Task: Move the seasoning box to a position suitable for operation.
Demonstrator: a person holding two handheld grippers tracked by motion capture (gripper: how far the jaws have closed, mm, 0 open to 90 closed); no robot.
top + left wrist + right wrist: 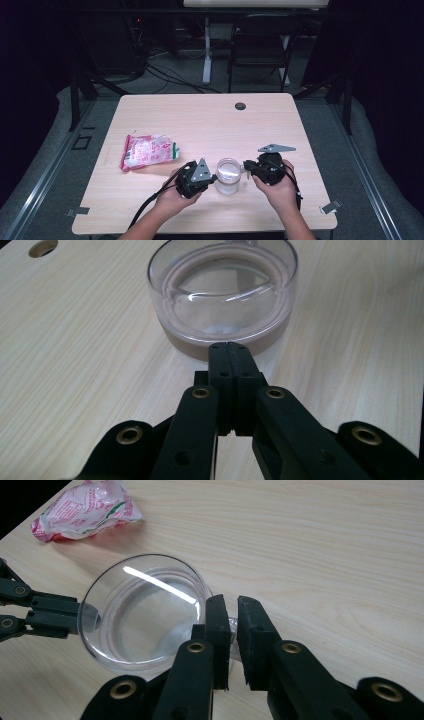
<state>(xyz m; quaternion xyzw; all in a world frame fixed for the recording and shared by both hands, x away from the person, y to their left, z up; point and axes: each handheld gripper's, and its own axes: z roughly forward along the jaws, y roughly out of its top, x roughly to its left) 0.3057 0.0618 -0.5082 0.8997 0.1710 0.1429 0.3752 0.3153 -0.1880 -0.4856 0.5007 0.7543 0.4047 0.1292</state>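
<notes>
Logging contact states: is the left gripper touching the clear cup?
Touching. In the right gripper view, the left gripper, jaws closed, meets the clear cup at its rim with no gap.

Two handheld black grippers, bare forearms, no sleeves

Both the left gripper (212, 181) and right gripper (246, 166) are chunky matte black, each topped with a grey three-cornered plate. Jaws are flat black blocks on linkage arms with brass-ringed pivot holes, plus small screw holes near the tips. A black cable trails back from each, alongside the hands (172, 197).
</notes>
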